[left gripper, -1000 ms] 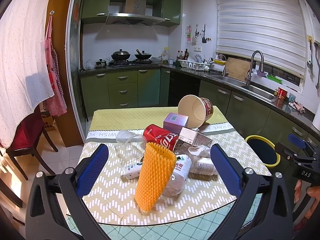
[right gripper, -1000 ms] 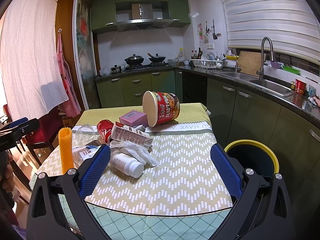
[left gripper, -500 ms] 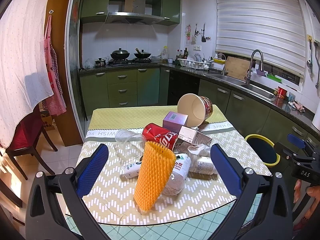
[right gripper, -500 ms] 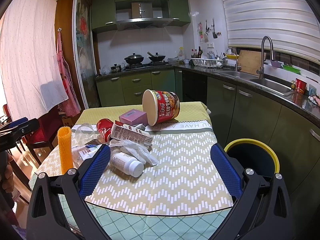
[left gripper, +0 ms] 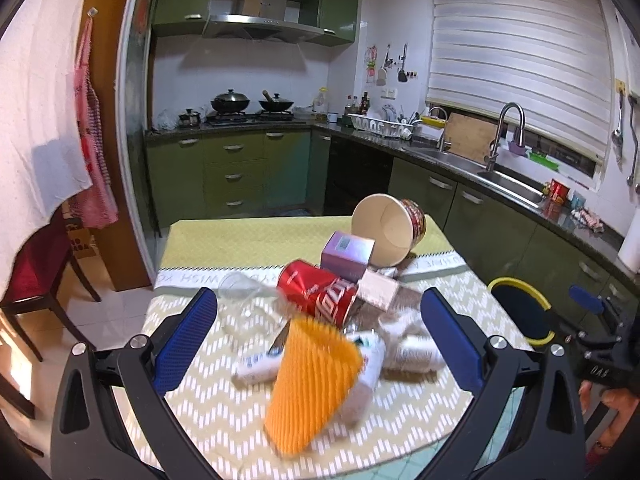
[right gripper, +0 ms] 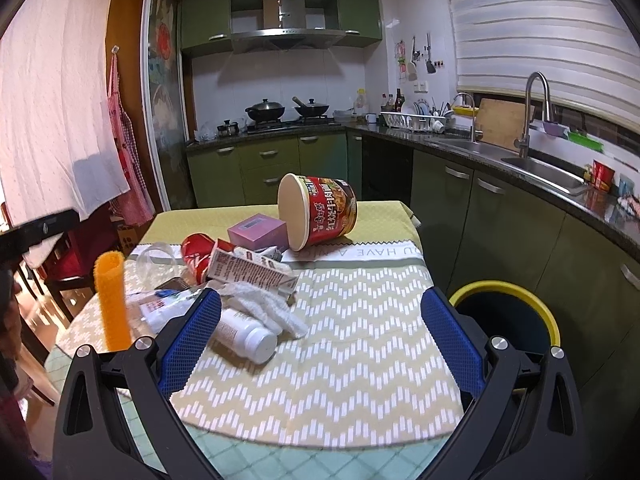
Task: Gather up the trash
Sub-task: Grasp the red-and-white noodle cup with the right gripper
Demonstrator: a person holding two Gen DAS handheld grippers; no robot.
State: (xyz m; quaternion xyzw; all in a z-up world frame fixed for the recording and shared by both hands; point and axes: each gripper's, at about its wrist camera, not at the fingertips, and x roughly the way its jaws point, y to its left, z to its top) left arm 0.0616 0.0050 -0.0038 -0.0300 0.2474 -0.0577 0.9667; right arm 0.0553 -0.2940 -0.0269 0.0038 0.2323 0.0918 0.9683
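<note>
A heap of trash lies on the table: an orange foam net sleeve (left gripper: 312,384) (right gripper: 112,300), a red cola can (left gripper: 318,292) (right gripper: 196,252), a noodle cup (left gripper: 390,232) (right gripper: 320,212) on its side, a purple box (left gripper: 347,254) (right gripper: 258,230), a clear plastic cup (left gripper: 242,304), a carton (right gripper: 252,272), a white tissue (right gripper: 264,306) and a white bottle (right gripper: 246,334). My left gripper (left gripper: 318,332) is open, short of the sleeve. My right gripper (right gripper: 320,336) is open over the cloth right of the bottle. A yellow-rimmed bin (right gripper: 506,320) (left gripper: 520,312) stands beside the table.
The table (right gripper: 352,360) has a zigzag cloth and a rounded near edge. A red chair (left gripper: 36,268) stands on the left. Green cabinets and a sink counter (right gripper: 520,164) run along the right and back walls. A person's hand (left gripper: 612,404) holds the other gripper at right.
The left wrist view has shifted slightly and is blurred by motion; the trash heap sits a little lower and closer. The right gripper has barely moved. Both stay open.
</note>
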